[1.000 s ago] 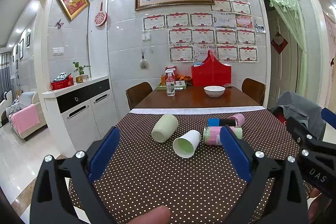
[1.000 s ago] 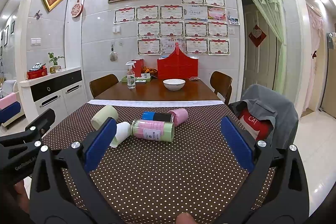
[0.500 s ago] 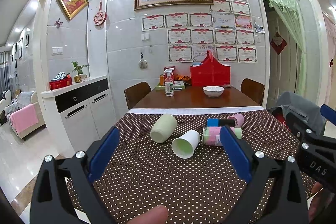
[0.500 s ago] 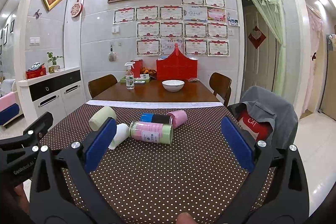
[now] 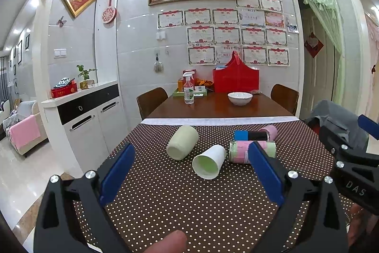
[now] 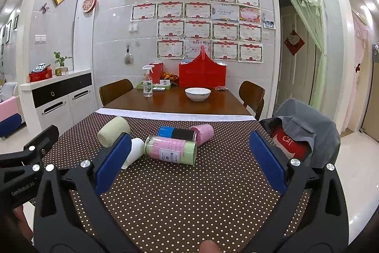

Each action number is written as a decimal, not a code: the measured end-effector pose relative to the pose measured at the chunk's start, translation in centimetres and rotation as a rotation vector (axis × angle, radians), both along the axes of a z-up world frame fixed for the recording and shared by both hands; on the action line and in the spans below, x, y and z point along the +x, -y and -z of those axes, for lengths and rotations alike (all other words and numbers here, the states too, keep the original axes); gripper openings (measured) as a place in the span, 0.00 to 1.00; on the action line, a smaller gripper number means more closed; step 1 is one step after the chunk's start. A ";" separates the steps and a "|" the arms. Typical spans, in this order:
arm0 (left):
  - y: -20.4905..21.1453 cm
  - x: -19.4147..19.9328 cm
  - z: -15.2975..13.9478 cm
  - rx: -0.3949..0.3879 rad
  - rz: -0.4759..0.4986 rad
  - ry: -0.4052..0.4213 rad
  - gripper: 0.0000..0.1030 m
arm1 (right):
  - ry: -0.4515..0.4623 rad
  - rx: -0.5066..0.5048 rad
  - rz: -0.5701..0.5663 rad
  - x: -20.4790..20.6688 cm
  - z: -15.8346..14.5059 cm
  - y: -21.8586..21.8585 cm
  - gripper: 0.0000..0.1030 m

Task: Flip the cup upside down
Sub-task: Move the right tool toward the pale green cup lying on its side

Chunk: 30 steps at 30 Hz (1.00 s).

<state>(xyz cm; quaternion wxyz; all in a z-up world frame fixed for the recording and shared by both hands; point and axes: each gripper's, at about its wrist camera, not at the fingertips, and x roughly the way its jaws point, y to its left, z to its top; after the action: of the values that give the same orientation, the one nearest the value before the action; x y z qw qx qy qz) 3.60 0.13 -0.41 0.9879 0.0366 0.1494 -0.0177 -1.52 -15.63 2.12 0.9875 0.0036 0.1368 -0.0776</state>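
Several cups and jars lie on their sides on a brown dotted tablecloth (image 5: 189, 200). A white paper cup (image 5: 209, 164) has its mouth turned toward me; the right wrist view shows it (image 6: 133, 149) partly behind the left finger. A pale green cup (image 5: 182, 142) (image 6: 113, 131) lies to its left. A pink-and-green jar (image 6: 171, 149) (image 5: 239, 153), a blue-and-black bottle (image 6: 177, 133) and a pink cup (image 6: 203, 133) lie to the right. My left gripper (image 5: 191, 170) is open and empty, short of the white cup. My right gripper (image 6: 189, 163) is open and empty, short of the jar.
Beyond the cloth the wooden table (image 5: 218, 108) carries a white bowl (image 5: 239, 98), a spray bottle (image 5: 188, 91) and a red basket (image 5: 235, 78). Chairs stand at both sides. A chair with a grey jacket (image 6: 305, 132) is at the right; a white cabinet (image 5: 85, 115) is left.
Both grippers have drifted very slightly; the cups and jars lie where they were. Both grippers stay open.
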 end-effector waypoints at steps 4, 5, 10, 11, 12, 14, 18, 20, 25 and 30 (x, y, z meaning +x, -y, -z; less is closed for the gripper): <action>0.0 2.1 0.9 0.005 0.006 -0.037 0.92 | -0.029 -0.005 -0.012 2.1 0.8 0.4 0.95; 0.0 2.6 1.2 0.008 0.008 -0.045 0.92 | -0.038 -0.004 -0.011 2.7 1.2 0.6 0.95; 0.7 6.7 2.5 0.045 0.029 -0.115 0.92 | -0.114 0.030 0.024 6.0 3.6 3.2 0.95; 0.9 7.4 2.6 0.052 0.036 -0.126 0.92 | -0.132 0.038 0.031 6.7 4.0 3.8 0.95; 1.2 8.5 2.9 0.063 0.049 -0.144 0.92 | -0.145 0.043 0.033 7.2 4.4 4.2 0.95; 1.7 10.2 3.3 0.079 0.064 -0.172 0.92 | -0.181 0.062 0.038 8.4 5.3 5.2 0.95; 2.2 13.5 4.7 0.128 0.064 -0.231 0.92 | -0.236 0.089 0.040 10.6 6.8 6.6 0.95; 2.0 15.4 5.5 0.144 0.070 -0.267 0.92 | -0.259 0.101 0.035 11.6 7.5 6.9 0.95; 0.2 20.1 6.2 0.169 0.030 -0.314 0.92 | -0.306 0.130 0.004 14.2 8.9 7.1 0.95; -1.5 25.7 6.9 0.162 0.030 -0.412 0.92 | -0.341 0.144 -0.019 16.5 9.4 6.3 0.95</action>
<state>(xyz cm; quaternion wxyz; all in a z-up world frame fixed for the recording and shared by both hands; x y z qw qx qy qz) 29.26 1.68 -7.33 0.9300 0.1135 0.3485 -0.0276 14.97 -21.95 -7.30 0.9480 0.0597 0.3073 -0.0578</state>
